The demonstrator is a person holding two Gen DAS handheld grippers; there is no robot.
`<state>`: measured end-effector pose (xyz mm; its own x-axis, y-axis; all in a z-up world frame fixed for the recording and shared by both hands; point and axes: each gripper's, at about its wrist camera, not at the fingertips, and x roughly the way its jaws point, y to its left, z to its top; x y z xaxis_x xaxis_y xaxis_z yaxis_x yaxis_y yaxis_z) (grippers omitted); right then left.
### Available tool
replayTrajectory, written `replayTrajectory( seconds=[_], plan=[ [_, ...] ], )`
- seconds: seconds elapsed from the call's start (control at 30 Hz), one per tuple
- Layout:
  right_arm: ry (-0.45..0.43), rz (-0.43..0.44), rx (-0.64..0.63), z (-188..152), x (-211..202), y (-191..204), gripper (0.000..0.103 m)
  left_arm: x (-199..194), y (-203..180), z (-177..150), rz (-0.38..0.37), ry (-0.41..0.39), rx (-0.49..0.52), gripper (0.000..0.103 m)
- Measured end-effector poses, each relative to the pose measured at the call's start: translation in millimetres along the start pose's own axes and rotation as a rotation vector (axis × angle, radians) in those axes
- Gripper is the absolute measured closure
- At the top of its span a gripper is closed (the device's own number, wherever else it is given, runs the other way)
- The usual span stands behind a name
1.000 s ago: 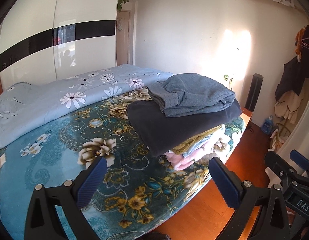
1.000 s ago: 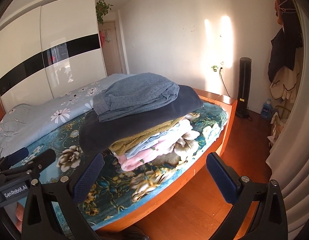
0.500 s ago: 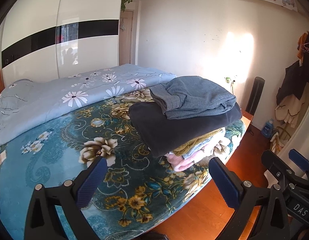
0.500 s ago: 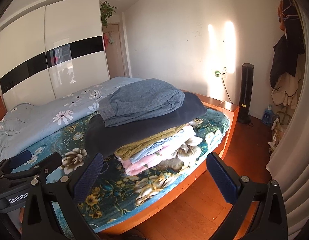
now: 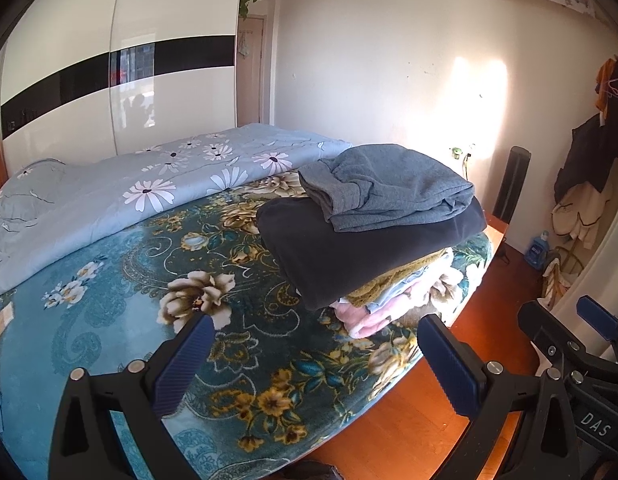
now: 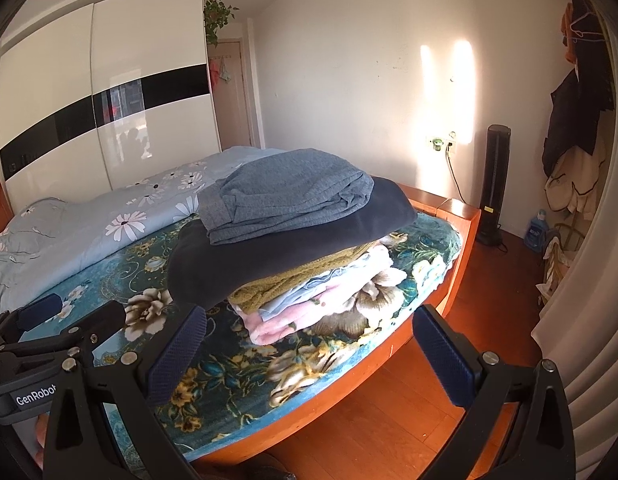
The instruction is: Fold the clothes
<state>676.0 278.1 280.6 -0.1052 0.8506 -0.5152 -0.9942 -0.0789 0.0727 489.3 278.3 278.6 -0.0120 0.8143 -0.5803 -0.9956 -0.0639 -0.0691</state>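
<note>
Lower layers of clothes stack [image 6: 309,300] mostly buried under dark navy piece [image 6: 293,248], only edges peek out, can't tell what they are. My left gripper [image 6: 41,320] cut off by frame edge in right view. Wall outlet [image 6: 439,143] too small to read.

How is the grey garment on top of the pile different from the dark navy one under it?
The grey garment is lighter and covers less area; the dark navy garment is broader, and its edge hangs over the layers below. The grey one shows rumpled folds; the navy one lies smoother. Both are folded and lie in one pile on the bed.
</note>
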Motion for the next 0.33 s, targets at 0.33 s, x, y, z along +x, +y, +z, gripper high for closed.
replayTrajectory(
  seconds=[0.33],
  plan=[
    [0.011, -0.003, -0.009, -1.8, 1.8, 0.8, 0.0, 2.3, 0.7, -0.4, -0.003, 0.009, -0.011, 0.0]
  ],
)
